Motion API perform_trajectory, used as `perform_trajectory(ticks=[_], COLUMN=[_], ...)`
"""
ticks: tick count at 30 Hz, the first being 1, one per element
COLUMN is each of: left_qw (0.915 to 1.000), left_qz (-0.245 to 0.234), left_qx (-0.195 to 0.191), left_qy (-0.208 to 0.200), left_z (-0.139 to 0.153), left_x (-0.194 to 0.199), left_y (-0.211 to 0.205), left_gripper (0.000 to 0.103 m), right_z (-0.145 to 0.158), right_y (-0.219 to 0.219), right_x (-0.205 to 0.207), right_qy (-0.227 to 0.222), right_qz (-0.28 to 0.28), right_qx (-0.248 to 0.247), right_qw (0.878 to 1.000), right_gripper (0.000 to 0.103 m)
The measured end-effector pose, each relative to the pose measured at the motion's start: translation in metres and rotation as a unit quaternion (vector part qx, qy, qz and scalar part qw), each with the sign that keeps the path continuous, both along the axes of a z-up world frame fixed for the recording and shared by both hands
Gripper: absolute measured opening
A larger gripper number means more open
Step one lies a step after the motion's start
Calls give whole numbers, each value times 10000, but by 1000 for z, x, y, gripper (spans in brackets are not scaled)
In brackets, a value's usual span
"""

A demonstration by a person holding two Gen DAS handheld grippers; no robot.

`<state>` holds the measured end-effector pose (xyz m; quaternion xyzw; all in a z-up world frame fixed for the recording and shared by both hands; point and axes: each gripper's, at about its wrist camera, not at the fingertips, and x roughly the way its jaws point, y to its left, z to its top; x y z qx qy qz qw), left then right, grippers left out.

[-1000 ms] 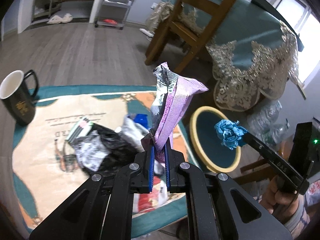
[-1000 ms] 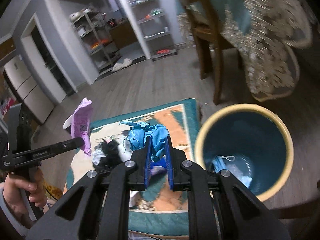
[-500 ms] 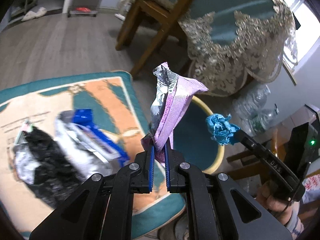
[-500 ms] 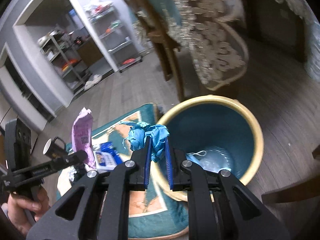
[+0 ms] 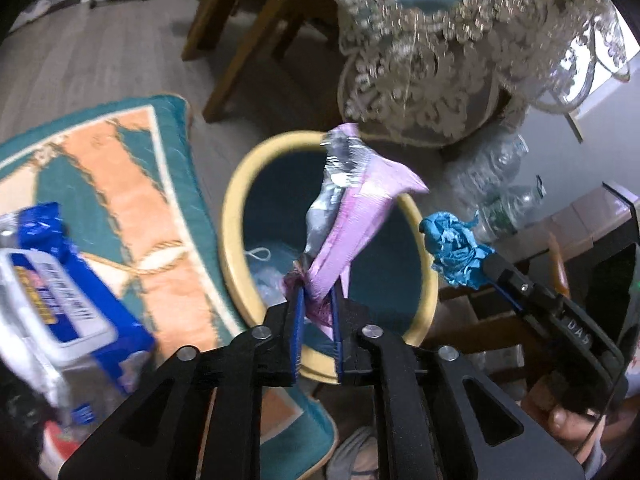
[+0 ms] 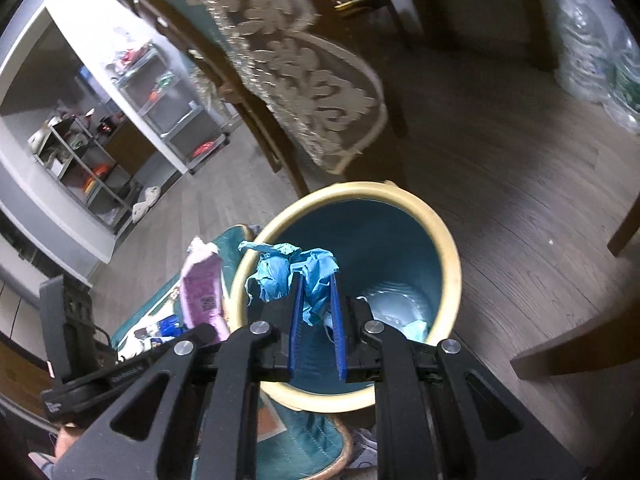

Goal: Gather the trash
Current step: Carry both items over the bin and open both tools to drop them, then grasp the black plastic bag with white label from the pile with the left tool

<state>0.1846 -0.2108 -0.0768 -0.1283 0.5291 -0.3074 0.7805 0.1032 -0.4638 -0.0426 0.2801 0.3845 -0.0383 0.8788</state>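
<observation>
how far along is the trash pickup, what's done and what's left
Done: some pale trash already lies in the teal bin with the yellow rim. In hand: the left tool grips a crumpled purple foil wrapper and the right tool a blue paper wad, both over the bin. Left: a blue-and-white packet on the rug.

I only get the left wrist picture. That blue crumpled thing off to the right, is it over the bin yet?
Observer: Yes. In the right wrist view the blue crumpled paper sits against the bin's open mouth, pinched in the right gripper.
Operator: Is anything in the bin at that end?
Observer: Pale crumpled plastic lies at the bottom, just beyond the gripper.
Operator: And my purple wrapper, seen from there?
Observer: The purple wrapper appears just outside the bin's near-left rim, with a printed code facing the right camera.
</observation>
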Motion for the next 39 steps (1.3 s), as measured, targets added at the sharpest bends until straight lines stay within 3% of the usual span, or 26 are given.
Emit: perform_trajectory(ticks=[3,5,9,13,21,26,31,39], left_qw=[9999,9999,9998,9996,9978,9958,9921,9865], left_qz=[-7,34,209,285,517,633,820,1233], left_qx=[-16,11,-37,-1,181,320,488,588], left_qy=[141,151,31,-83,-376,-579,-808,-902], left_z=[-9,-10,2,15,38,52,63,73], left_x=[2,1,-1,-1,-8,-16,-29,-43], left_y=[-4,-2,12,24,57,78,107,158], left_gripper=[26,41,59,66,76,80,87,88], right_z=[-6,-9,-15,-18,-11,-3,3,10], right_y=[-3,-2,1,2,13,29,46,77], right_x=[2,4,10,12,13,15,18,23], right_qy=[104,166,283,321,191,81,8,-96], right_qz=[-66,-69,-61,-69,87,326,572,986], right_qx=[29,14,58,104,104,29,-33,-59], right_qw=[9999,9998,9996,9994,9997,9994,9984,9951], right_gripper=[13,13,14,17,40,49,52,54])
